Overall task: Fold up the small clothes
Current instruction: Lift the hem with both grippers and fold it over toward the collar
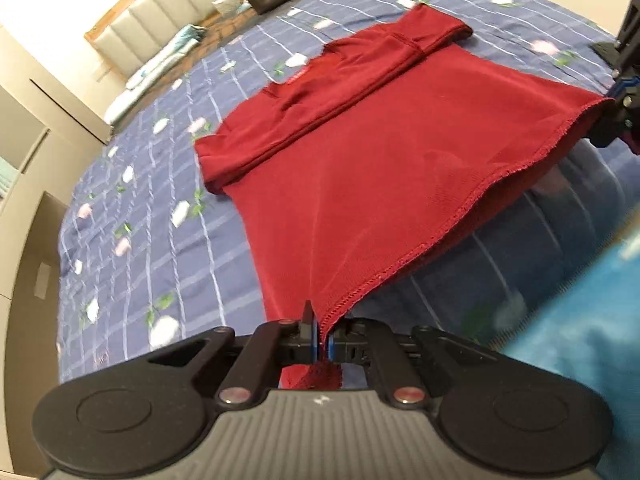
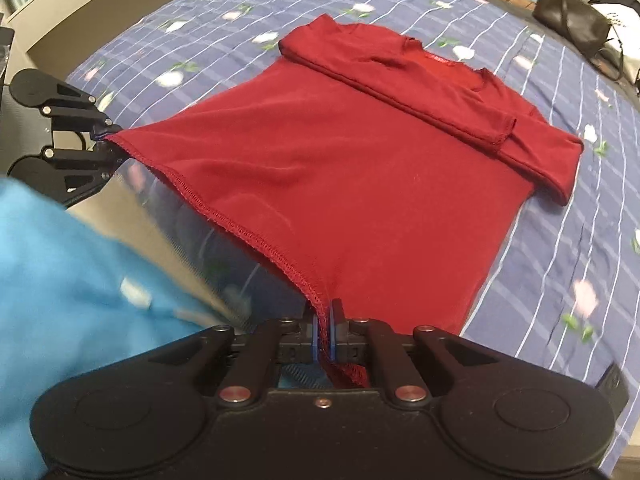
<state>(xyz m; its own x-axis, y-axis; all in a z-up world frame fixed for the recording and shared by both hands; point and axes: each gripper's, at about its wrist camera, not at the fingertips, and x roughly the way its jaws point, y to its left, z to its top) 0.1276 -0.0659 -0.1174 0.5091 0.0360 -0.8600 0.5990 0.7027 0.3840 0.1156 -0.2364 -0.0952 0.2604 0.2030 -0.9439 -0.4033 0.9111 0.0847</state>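
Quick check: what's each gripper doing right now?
Left gripper: shut on the hem corner of the dark red knit long-sleeved top.
Right gripper: shut on the hem's other corner.

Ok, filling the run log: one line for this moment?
left gripper: shut on red shirt hem | right gripper: same | hem lifted | sleeves folded

Soft indoor light, blurred fisheye edges
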